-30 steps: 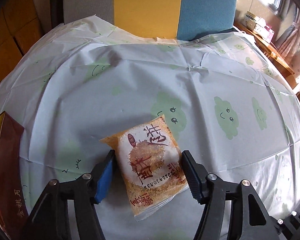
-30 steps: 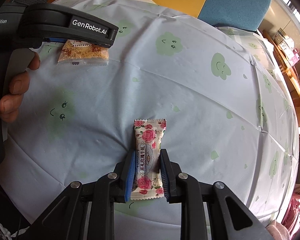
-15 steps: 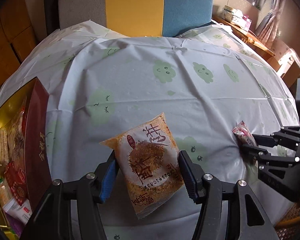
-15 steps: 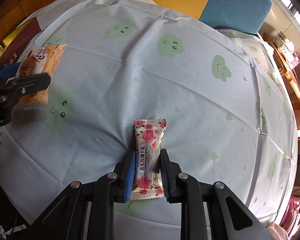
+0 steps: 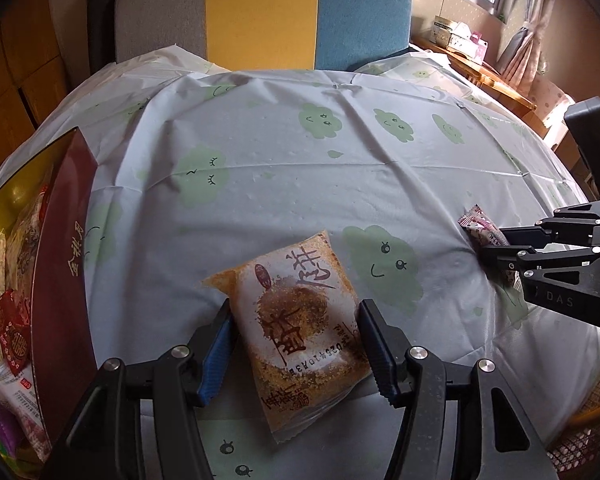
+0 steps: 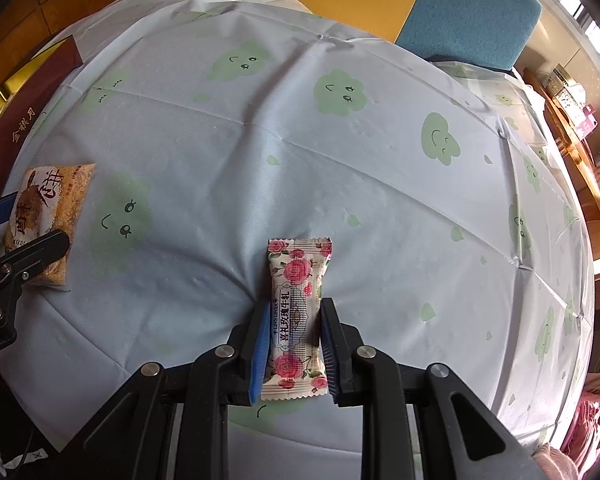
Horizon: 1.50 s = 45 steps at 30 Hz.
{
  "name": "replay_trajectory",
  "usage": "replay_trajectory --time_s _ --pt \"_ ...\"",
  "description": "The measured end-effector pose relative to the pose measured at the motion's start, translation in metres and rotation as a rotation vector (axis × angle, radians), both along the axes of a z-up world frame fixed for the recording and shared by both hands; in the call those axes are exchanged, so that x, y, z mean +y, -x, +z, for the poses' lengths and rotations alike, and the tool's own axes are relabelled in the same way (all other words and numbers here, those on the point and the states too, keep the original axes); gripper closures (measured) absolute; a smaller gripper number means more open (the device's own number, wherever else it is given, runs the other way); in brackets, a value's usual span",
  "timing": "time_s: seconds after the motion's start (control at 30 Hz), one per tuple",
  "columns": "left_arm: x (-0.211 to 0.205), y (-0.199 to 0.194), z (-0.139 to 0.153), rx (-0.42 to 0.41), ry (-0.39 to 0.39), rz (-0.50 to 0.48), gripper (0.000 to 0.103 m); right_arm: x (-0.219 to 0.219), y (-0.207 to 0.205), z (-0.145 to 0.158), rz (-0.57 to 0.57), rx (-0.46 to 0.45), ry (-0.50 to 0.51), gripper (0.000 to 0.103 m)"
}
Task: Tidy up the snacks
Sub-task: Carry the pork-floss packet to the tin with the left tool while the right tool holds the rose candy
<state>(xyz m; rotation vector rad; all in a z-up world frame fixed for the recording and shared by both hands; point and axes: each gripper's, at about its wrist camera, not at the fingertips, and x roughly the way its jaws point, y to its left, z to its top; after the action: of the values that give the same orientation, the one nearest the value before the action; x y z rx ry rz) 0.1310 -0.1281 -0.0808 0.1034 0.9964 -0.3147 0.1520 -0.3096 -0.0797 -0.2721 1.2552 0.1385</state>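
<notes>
A flat orange pastry packet (image 5: 300, 328) is gripped by the left tool (image 5: 296, 344), its pads pressed on the two long side edges, and it is held just above the cloud-printed cloth (image 5: 300, 168) of the bench, at the near left and just beside the dark red gift box (image 5: 66, 248). A rose-printed candy packet (image 6: 298, 316) is clamped by the right tool (image 6: 294, 344) around its lower half, at the near middle of the bench; its far end projects beyond the pads. Both packets are judged to be light and soft, with thin, slippery film around a brittle or crumbly filling, so a hold across the sides, as is taken here, is thought to be suitable, while hard squeezing over the middle is likely to crush the pastry. The crimped end seals are judged too thin for a firm hold. The larger packet is seen to tilt between the pads, and it could be twisted loose if it is swung quickly. Two loose snacks are counted outside the box: one orange packet and one rose packet, one in each tool. One box is counted, open at the left edge, and several wrapped snacks are seen inside it, but their number cannot be told because they overlap and are partly cut off. No other loose snack is seen on the cloth.
</notes>
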Motion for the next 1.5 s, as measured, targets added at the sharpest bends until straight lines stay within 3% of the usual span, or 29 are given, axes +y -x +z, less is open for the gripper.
replay_trajectory --time_s 0.73,1.1,1.3,1.5 --pt "-0.003 0.006 -0.004 -0.075 -0.009 0.023 0.041 0.0 0.0 -0.001 0.006 -0.007 -0.001 0.079" --pt "0.003 0.008 0.001 -0.033 0.001 0.06 0.044 0.003 0.002 -0.001 0.018 -0.013 0.008 0.079" --pt "0.013 0.016 0.012 -0.013 0.001 0.095 0.044 0.004 0.003 -0.001 0.016 -0.012 0.003 0.079" --pt "0.023 0.027 0.035 -0.053 0.006 0.116 0.044 0.004 0.003 -0.001 0.019 -0.013 0.007 0.079"
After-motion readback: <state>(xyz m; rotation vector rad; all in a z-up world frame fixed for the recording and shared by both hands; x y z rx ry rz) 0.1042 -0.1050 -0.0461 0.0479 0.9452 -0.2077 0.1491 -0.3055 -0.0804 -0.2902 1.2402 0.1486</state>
